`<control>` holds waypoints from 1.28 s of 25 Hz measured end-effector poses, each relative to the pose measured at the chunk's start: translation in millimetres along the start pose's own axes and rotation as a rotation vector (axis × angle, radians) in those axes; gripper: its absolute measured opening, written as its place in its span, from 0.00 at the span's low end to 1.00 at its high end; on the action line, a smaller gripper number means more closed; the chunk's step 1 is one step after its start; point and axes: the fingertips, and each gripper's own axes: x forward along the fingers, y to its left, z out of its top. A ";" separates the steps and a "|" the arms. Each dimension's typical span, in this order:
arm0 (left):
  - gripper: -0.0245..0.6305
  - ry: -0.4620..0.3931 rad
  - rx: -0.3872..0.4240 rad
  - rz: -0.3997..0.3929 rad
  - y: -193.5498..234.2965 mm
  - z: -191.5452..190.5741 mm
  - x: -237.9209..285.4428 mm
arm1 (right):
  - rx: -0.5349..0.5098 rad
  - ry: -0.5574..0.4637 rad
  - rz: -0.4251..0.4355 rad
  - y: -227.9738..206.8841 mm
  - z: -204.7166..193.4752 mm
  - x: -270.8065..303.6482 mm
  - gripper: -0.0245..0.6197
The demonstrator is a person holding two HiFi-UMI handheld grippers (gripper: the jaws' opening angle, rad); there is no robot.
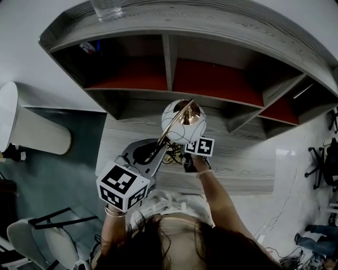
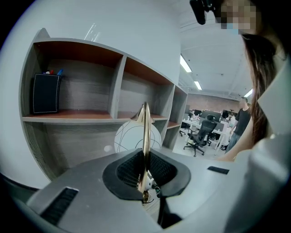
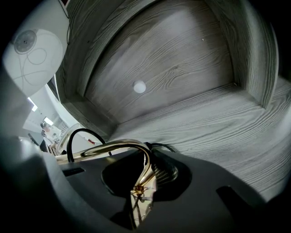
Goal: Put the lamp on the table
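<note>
The lamp has a white globe shade (image 1: 182, 122) with thin line patterns and a brass stem (image 1: 168, 133). It is held over the grey wooden table (image 1: 240, 169), in front of the shelf unit. My left gripper (image 1: 150, 158) is shut on the stem, which stands upright between its jaws (image 2: 145, 136), with the globe (image 2: 132, 136) behind it. My right gripper (image 1: 186, 161) is shut on the curved brass tube (image 3: 113, 146) at the lamp's lower end. The globe (image 3: 32, 59) shows at the upper left of the right gripper view. Whether the lamp's base touches the table is hidden.
A shelf unit (image 1: 169, 58) with red-floored compartments stands at the table's back, with a glass (image 1: 108, 9) on top and a black box (image 2: 45, 93) inside. A black cord (image 3: 82, 134) loops by the lamp. A chair (image 1: 42, 232) stands at the lower left.
</note>
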 end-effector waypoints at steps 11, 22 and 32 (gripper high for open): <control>0.07 0.024 -0.028 0.006 1.0 -1.0 -1.1 | 0.047 -0.027 0.012 -0.7 -4.2 -2.3 0.12; 0.10 0.028 -0.050 0.057 1.4 -5.5 -10.6 | 0.075 -0.049 -0.023 -8.6 -14.6 -17.0 0.12; 0.11 0.012 -0.057 0.050 -2.8 -17.3 -38.4 | 0.074 -0.096 -0.064 -4.8 -28.9 -39.6 0.12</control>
